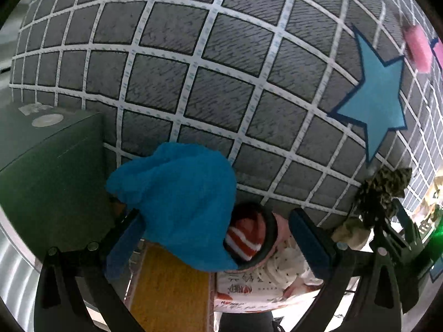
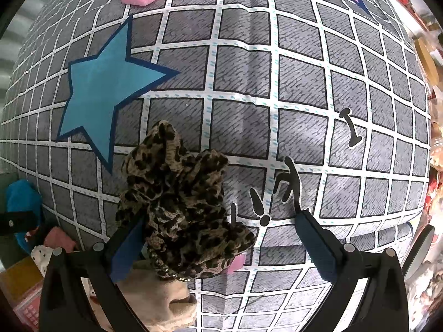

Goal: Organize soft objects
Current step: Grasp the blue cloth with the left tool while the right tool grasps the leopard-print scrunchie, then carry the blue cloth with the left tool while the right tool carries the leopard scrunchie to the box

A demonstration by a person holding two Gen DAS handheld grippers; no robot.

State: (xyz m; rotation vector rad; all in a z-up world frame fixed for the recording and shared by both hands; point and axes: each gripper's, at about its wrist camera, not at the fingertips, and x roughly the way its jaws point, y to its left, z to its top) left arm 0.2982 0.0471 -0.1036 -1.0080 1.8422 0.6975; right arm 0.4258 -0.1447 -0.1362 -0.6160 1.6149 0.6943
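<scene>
My left gripper [image 1: 217, 239] and right gripper [image 2: 218, 242] look the same: black arms, blue pads on the fingers, and small round silver screws.

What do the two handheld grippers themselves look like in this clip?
Both look alike: the left gripper and right gripper each have a matte black frame with triangular cut-outs and small round silver fasteners, and two flat fingers faced with dark blue pads. No cables, sleeves or printed markings are visible.

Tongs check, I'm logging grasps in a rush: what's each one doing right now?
Left tongs: open; a blue cloth drapes over one finger, not pinched.
Right tongs: open; a leopard-print cloth hangs on one finger, not pinched.
</scene>
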